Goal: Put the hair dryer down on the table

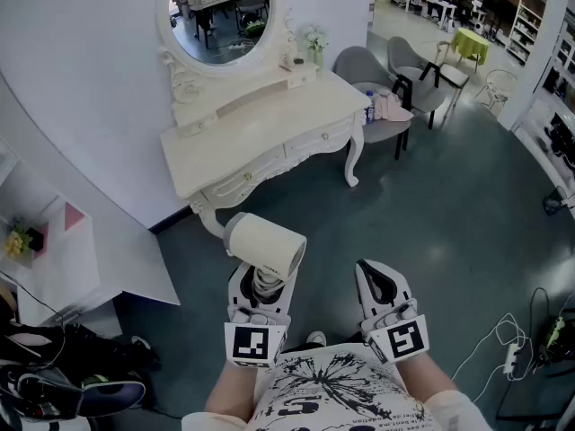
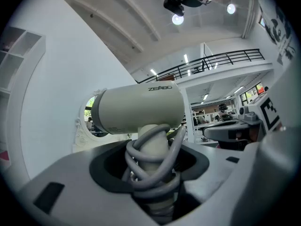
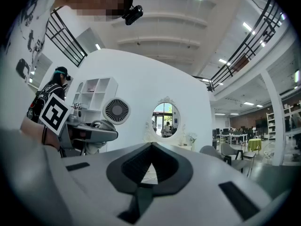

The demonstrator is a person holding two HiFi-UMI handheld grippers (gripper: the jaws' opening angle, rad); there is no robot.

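While the dryer hangs in mid-air, well short of the table, I have the left gripper clamped on its handle. The grey cord is wound round that handle and caught between the jaws. The barrel lies level and crosswise above the jaws, its rear grille turned toward the right gripper. That gripper rides just beside the left one, jaws together, with nothing between them. Step in hand, as I judge it: the carry toward the table, the put-down itself not yet begun. The table stands ahead across open floor, against the white wall and below the oval mirror. The next move calls for me to close that gap and bring the dryer over a bare part of the top. I then lower it until barrel and handle rest there, and only then part the left jaws. One caution, as a judgement: the wound cord may drag on a pad as the jaws let go.
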